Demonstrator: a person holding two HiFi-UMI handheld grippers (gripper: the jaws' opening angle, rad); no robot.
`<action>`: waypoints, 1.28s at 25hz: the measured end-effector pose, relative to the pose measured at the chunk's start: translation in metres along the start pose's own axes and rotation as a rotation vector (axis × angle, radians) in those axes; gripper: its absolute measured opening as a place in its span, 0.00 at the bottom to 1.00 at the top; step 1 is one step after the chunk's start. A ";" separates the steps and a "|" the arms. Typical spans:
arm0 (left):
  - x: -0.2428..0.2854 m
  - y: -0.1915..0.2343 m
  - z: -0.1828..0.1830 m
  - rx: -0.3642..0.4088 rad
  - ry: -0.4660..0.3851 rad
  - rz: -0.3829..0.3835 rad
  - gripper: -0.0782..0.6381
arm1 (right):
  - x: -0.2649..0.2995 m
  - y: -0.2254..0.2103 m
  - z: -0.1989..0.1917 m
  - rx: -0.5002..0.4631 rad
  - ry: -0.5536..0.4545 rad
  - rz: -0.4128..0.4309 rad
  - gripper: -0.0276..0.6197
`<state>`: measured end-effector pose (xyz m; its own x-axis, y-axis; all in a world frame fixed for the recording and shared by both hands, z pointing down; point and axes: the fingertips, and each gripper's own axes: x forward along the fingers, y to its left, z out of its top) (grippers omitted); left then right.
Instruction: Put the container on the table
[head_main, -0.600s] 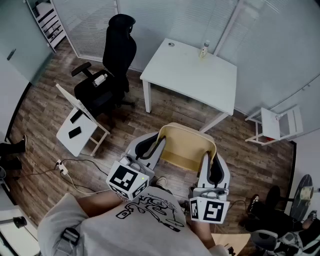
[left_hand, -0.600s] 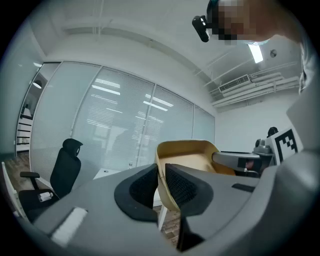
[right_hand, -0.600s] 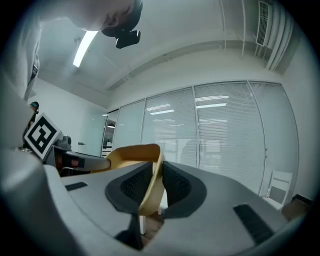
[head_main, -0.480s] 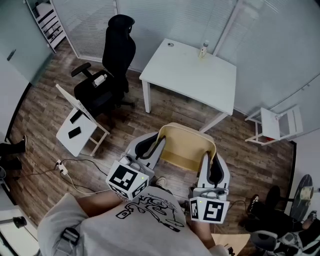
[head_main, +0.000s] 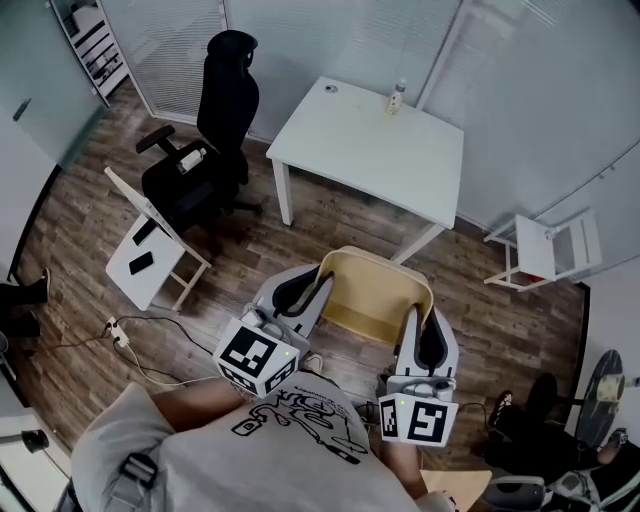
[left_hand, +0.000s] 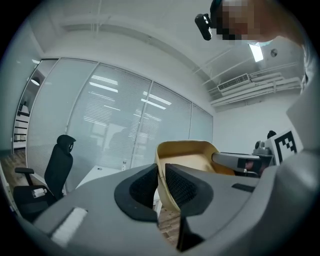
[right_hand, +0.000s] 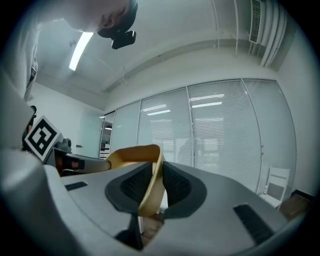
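I carry a tan plastic container (head_main: 372, 296) in the air between both grippers, above the wood floor. My left gripper (head_main: 305, 292) is shut on its left rim (left_hand: 161, 175), the wall pinched between the dark pads. My right gripper (head_main: 424, 338) is shut on the right rim (right_hand: 153, 182) the same way. The white table (head_main: 375, 145) stands ahead, a short way beyond the container. A small bottle (head_main: 397, 96) stands near the table's far edge.
A black office chair (head_main: 205, 150) stands left of the table, with a white folding chair (head_main: 148, 252) lying tipped in front of it. Another white folding chair (head_main: 545, 250) is at the right. A cable and power strip (head_main: 125, 335) lie on the floor at left.
The table and chairs have shifted slightly left and up in the head view. Both grippers hold the container as before.
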<state>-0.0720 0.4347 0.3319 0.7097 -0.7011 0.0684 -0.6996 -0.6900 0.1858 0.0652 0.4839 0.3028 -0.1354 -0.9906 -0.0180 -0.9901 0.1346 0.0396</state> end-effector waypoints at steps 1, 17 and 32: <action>0.003 -0.004 -0.002 -0.004 0.000 0.000 0.15 | -0.002 -0.005 -0.002 0.002 0.003 -0.001 0.13; 0.046 0.016 -0.010 -0.030 0.017 -0.001 0.15 | 0.037 -0.027 -0.020 0.026 0.033 0.000 0.13; 0.109 0.162 0.027 -0.047 -0.006 0.010 0.15 | 0.199 0.011 -0.016 0.012 0.025 0.025 0.13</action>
<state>-0.1101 0.2411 0.3435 0.7020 -0.7093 0.0642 -0.7019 -0.6738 0.2309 0.0282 0.2881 0.3155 -0.1591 -0.9872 0.0078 -0.9869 0.1593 0.0274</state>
